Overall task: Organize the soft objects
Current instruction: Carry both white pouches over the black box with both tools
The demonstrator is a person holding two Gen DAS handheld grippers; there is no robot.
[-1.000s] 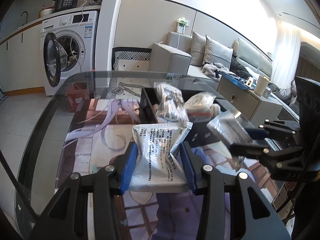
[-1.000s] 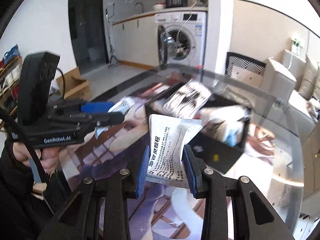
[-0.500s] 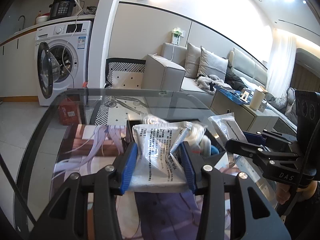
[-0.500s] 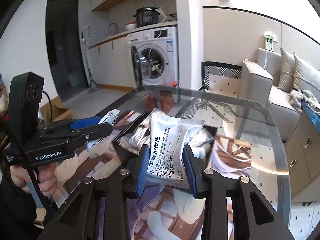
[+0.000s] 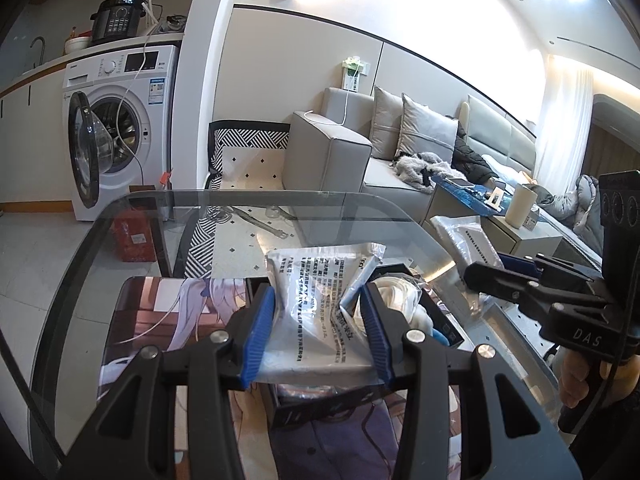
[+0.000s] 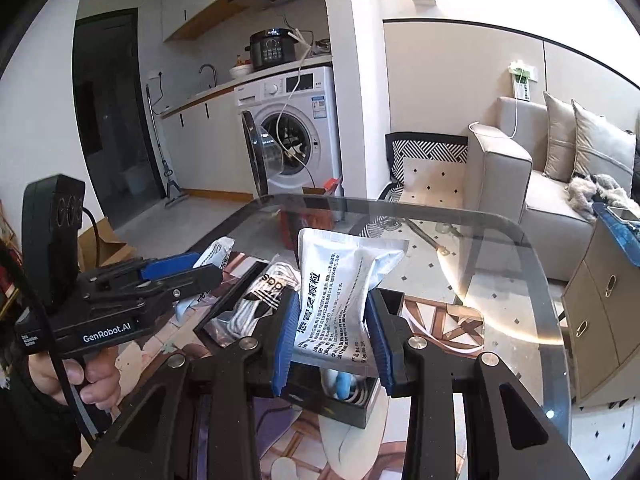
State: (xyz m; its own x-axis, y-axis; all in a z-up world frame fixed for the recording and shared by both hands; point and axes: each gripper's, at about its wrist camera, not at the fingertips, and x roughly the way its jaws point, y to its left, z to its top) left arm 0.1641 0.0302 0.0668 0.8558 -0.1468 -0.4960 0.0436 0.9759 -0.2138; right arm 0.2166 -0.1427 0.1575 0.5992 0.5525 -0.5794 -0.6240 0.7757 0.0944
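Although the black box [image 6: 352,410] on the glass counter [image 6: 508,280] already held several soft things, among them a bagged white item with dark stripes [image 6: 260,294] and a light blue piece [image 6: 343,385], the sorting was not finished, to judge by what was in the air. Two white sachets had yet to go in. The left gripper [image 5: 318,334] carried one printed sachet [image 5: 320,304] above the near end of the box, and the right gripper [image 6: 334,340] carried a second sachet [image 6: 340,284] over the box's other end, so both packets hung over the container rather than lying in it. What remained, by my reading, was lowering and releasing each packet into the box; whether other loose items waited elsewhere on the counter could not be told, as the grippers hid much of it.

The blue fingers [image 5: 259,334] of the left gripper were drawn in against the sides of their sachet, pinching it so that the foil buckled between them. The right gripper's fingers [image 6: 285,340] likewise squeezed their sachet at its lower half, its top standing free above them. Neither pair touched the box or the patterned mat [image 5: 160,320] beneath it.
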